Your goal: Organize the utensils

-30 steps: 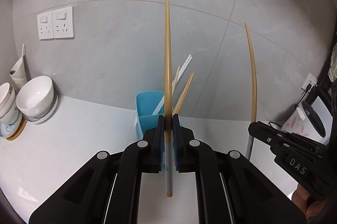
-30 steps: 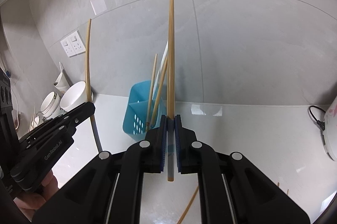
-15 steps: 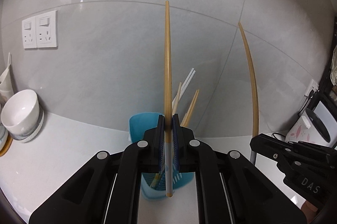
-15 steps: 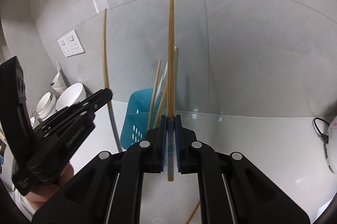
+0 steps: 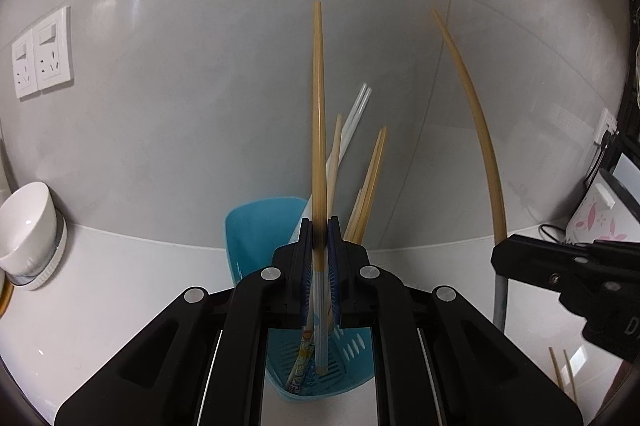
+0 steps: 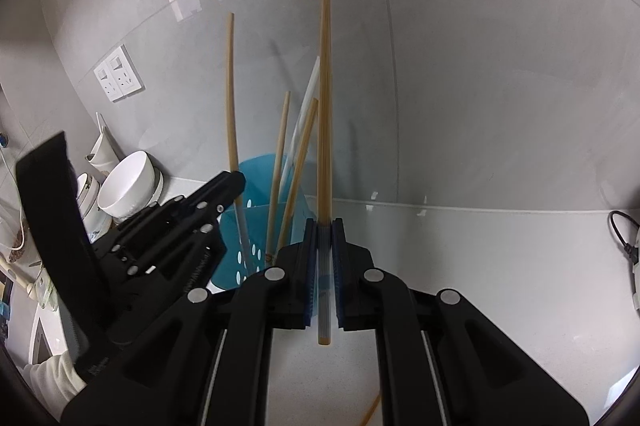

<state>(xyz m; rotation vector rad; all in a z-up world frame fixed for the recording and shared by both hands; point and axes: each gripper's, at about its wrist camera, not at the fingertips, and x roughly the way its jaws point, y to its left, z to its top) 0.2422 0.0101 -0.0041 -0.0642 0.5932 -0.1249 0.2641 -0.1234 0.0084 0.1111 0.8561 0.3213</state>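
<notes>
My left gripper [image 5: 319, 246] and right gripper [image 6: 325, 238] are black plastic with blue ribbed pads [image 5: 334, 266] and round silver screws [image 5: 270, 272]. Beside the left gripper I see a cream sleeve [image 6: 52, 378].

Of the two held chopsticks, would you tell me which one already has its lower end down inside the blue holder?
The left gripper's chopstick: its end sits inside the blue holder. The right gripper's chopstick hangs above the counter, beside the holder.

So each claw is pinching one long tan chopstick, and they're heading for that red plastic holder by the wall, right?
Nearly: the holder is blue, not red. The right wrist view shows the perforated blue plastic holder by the wall, with chopsticks already standing in it. The left claw and the right claw do each pinch one long tan chopstick.
</notes>
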